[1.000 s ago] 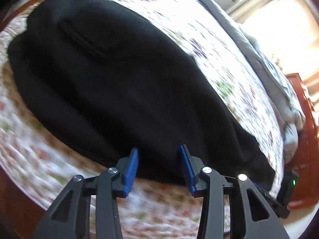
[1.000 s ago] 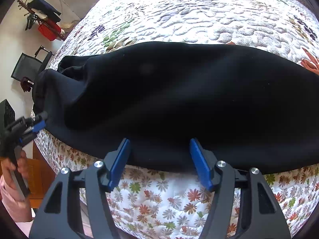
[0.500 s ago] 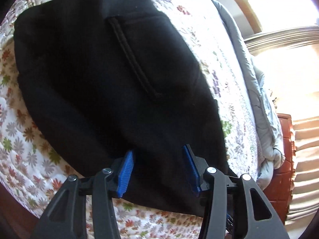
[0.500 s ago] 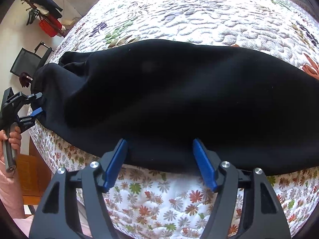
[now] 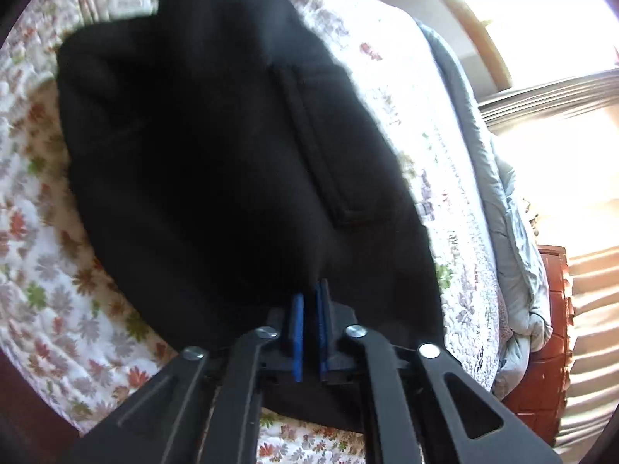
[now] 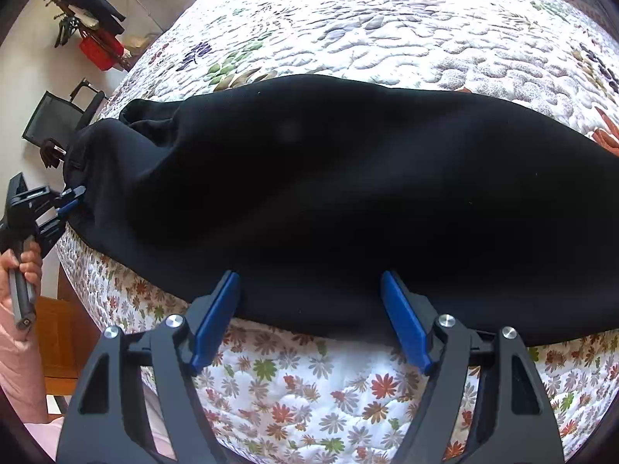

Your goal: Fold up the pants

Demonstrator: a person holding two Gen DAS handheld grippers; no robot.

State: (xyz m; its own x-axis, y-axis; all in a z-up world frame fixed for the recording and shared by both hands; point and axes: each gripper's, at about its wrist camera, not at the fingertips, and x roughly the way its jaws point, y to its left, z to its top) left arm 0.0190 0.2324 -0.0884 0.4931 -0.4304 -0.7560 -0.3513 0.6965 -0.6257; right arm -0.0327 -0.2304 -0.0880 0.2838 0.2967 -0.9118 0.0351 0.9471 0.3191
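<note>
The left gripper (image 5: pixel 308 298) has pinched shut on the pants (image 5: pixel 232 162) edge; soft, floppy cloth. The right gripper (image 6: pixel 309 294) gapes open before its hem.

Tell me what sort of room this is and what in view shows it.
Most likely a bedroom. The black pants lie on a bed under a floral quilt, a grey duvet is bunched along its far side, and a coat rack with hanging things stands by the wall.

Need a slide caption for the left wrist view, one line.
Left hand-held gripper shut on the near edge of black fabric pants spread over a floral quilted bedspread.
</note>
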